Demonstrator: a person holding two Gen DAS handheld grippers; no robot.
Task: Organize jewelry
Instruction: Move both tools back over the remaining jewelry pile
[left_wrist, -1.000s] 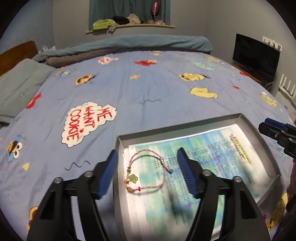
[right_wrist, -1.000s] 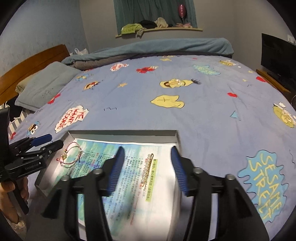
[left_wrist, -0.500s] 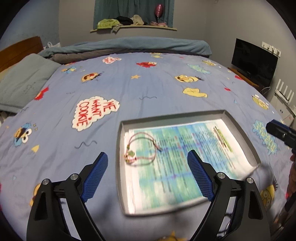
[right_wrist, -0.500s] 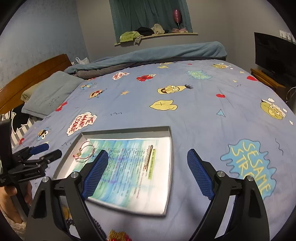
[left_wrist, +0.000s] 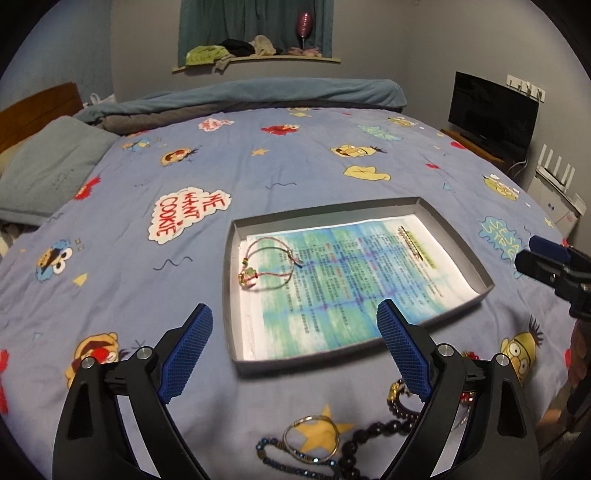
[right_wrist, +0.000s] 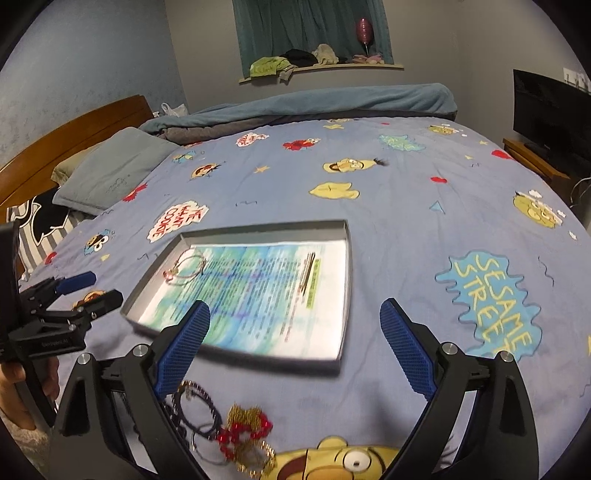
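A pink cord bracelet (left_wrist: 271, 264) and slim gold chain (left_wrist: 410, 243) lie inside a shallow grey tray (left_wrist: 228, 280); beaded bracelets (left_wrist: 373, 432) lie heaped just outside.

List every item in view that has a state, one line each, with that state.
Left gripper: open, empty, jaws just opened.
Right gripper: open, empty, jaws just opened.
Tray: lidless, paper-lined.
Pink cord bracelet: in tray.
Straight bead strand: in tray.
Loose jewelry pile: on bedspread, outside tray.
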